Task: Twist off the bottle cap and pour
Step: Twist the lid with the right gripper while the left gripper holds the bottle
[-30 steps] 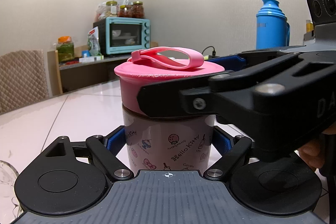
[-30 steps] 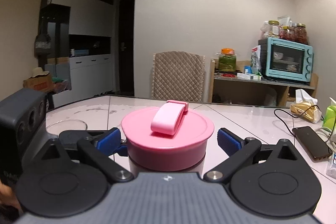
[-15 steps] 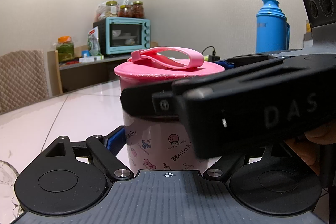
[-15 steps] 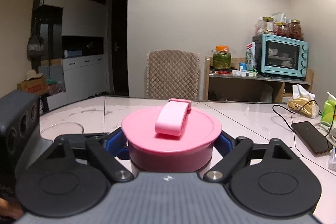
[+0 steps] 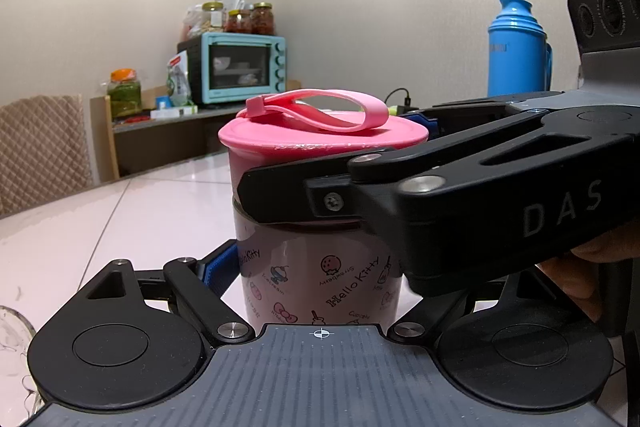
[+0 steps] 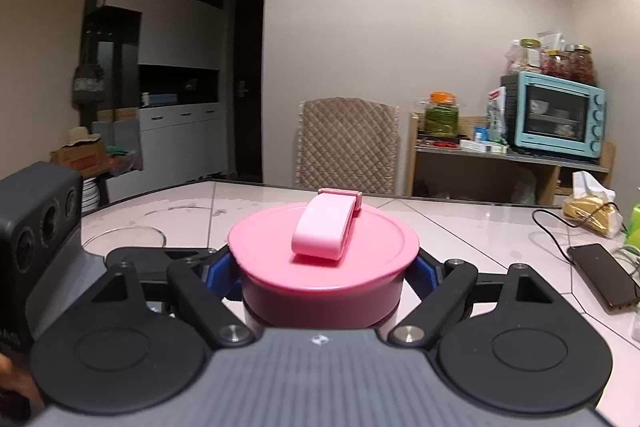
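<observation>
A Hello Kitty bottle (image 5: 316, 279) with a wide pink cap (image 5: 320, 139) and a pink strap loop stands upright on the pale table. My left gripper (image 5: 316, 267) is shut on the bottle's body, low down. My right gripper (image 6: 322, 279) is shut on the pink cap (image 6: 324, 255), its blue pads pressed against both sides of the rim. In the left wrist view the right gripper (image 5: 320, 187) crosses from the right at cap height. A clear glass bowl (image 6: 124, 237) sits on the table to the left, beyond the left gripper's camera block.
A black phone (image 6: 604, 275) with a cable lies on the table at right. A blue thermos (image 5: 516, 55) stands behind on the right. A quilted chair (image 6: 348, 143) and a shelf with a teal oven (image 6: 556, 115) are past the table.
My right gripper has closed from open around the cap to shut on its rim, then turned; the strap loop now points more to the right in the right wrist view. The left gripper held still.
</observation>
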`<state>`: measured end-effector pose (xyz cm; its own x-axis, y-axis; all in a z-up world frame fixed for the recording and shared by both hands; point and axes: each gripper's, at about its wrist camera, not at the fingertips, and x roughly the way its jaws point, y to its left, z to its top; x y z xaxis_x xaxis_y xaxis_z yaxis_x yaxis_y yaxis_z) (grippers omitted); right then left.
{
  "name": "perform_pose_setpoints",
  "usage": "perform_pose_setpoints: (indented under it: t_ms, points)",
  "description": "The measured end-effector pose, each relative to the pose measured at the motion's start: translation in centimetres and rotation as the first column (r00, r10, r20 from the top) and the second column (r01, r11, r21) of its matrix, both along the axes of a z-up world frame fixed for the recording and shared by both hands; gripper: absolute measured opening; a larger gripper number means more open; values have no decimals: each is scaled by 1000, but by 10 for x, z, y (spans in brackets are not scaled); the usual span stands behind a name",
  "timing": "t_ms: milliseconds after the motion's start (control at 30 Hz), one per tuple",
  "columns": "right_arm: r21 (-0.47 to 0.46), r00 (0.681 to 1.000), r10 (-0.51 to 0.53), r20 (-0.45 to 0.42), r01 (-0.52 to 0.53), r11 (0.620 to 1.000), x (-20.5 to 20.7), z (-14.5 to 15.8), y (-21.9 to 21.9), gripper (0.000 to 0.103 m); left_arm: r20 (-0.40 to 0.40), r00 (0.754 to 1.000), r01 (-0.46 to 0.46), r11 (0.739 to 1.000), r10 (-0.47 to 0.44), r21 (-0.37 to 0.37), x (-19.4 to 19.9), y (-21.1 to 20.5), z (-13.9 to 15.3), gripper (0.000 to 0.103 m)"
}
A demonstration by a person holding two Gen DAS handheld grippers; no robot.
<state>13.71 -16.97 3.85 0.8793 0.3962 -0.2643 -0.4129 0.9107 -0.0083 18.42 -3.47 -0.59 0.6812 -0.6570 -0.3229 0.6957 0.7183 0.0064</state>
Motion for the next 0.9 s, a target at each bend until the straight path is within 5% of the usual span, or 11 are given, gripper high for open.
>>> perform_pose_setpoints:
  t_ms: [567,900]
  points:
    - [37,945,328,-5,-327,944,24,3,-40,85,-2,1000,0,1000,0,-1,1,-1,-1,90]
    - [35,932,363,-7,-362,931,23,7,-44,85,-1,1000,0,1000,0,-1,-2,-7,-1,90]
